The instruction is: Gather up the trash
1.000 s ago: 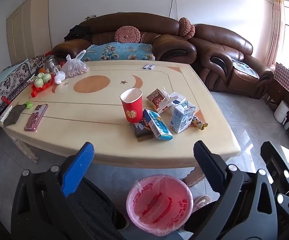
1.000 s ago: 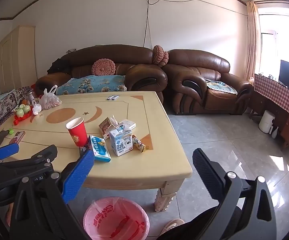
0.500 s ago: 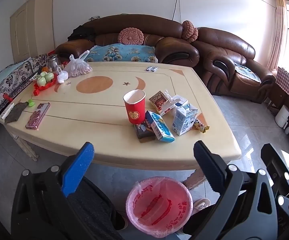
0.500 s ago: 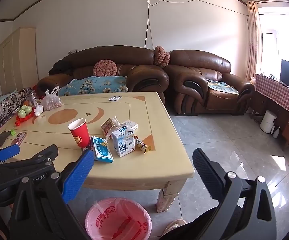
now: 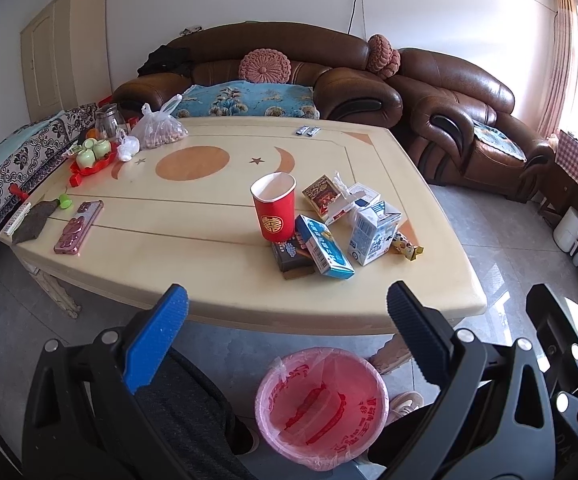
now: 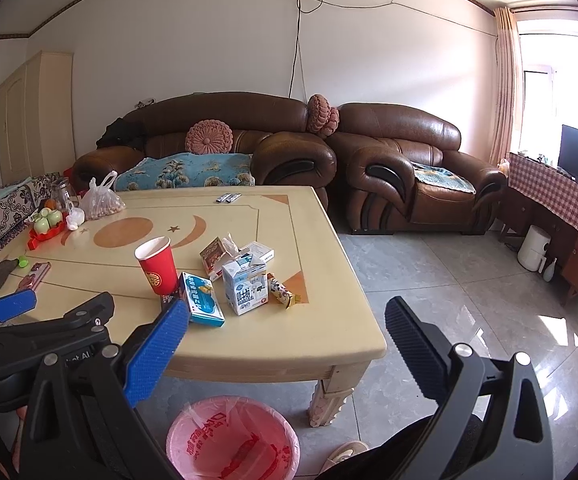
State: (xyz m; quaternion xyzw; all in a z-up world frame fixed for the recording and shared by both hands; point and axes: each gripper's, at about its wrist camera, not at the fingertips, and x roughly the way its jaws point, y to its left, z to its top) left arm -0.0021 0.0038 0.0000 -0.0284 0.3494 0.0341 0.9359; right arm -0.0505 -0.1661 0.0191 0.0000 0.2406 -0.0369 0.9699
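**Trash clustered at the table's near right corner**

While both tools hang short of the table (image 5: 169, 264), the left gripper (image 5: 287, 312) stands released, holding nothing. On the table toward its near right corner sit a red paper cup (image 5: 273, 211), a blue box (image 5: 323, 246), a milk carton (image 5: 373, 233) and a yellow wrapper (image 5: 407, 246), close together. Below the near edge stands the pink bin (image 5: 323, 402). The right gripper (image 6: 287, 332) is likewise spread wide and empty.
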